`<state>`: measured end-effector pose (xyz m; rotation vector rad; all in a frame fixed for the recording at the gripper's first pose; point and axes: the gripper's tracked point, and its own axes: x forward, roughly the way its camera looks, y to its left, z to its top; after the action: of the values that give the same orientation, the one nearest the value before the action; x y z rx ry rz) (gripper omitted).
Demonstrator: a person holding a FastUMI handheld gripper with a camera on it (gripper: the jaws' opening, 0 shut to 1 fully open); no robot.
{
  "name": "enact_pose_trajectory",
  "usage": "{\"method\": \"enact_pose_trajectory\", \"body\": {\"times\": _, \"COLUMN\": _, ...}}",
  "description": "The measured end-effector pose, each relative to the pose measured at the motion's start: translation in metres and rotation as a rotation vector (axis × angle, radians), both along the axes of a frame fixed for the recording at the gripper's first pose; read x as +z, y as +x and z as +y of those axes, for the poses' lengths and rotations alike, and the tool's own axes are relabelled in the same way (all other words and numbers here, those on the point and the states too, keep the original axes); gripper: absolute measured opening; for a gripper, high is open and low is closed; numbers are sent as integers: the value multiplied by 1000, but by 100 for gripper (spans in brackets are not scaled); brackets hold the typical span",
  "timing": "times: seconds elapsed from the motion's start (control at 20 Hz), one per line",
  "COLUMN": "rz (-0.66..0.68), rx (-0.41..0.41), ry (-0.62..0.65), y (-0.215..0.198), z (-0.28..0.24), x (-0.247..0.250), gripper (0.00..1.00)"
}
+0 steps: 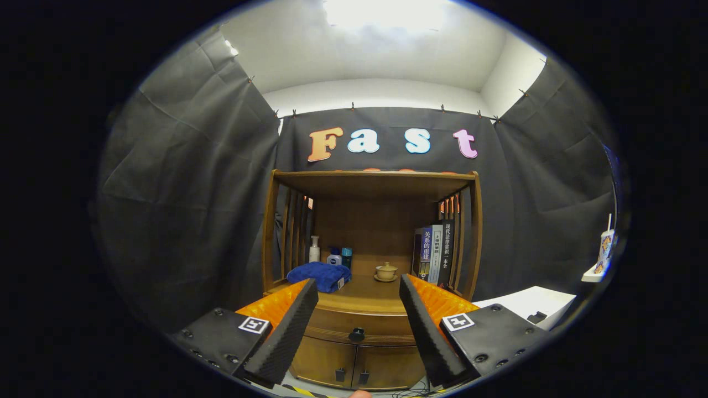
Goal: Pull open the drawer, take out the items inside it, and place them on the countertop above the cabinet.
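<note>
Two fingers of the gripper (358, 290) reach forward in the gripper view, spread wide apart with nothing between the jaws, so they stand released. Straight ahead at 12 o'clock stands a wooden cabinet (371, 260) with slatted sides and a flat top board. Its drawer (359, 326) sits closed just beyond the fingertips, and the round dark knob (357, 334) shows in the gap between the fingers, not touched by either. Below the drawer are two small doors (357, 367), each with a dark handle near the middle seam. Above the drawer lies the counter (365, 293), a wooden surface inside the open shelf. On it, toward 11 o'clock from the knob, a folded blue towel (319, 275) rests near the left finger's tip. Behind the towel stand a white pump bottle (315, 250) and two smaller bottles (339, 257) side by side. At 12 o'clock, near the middle of the counter, sits a small lidded teacup (386, 271) on a saucer. At 1 o'clock a row of upright books (435, 253) leans against the right slats. Far off at 3 o'clock a white table (531, 301) shows beside the cabinet.
</note>
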<state>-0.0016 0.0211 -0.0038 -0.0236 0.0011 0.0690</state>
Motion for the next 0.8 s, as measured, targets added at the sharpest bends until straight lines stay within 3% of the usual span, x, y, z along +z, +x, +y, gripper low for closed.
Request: {"method": "enact_pose_trajectory", "body": {"times": 0.8, "rz": 39, "rx": 19, "ry": -43, "y": 26, "z": 20, "x": -44, "gripper": 98}}
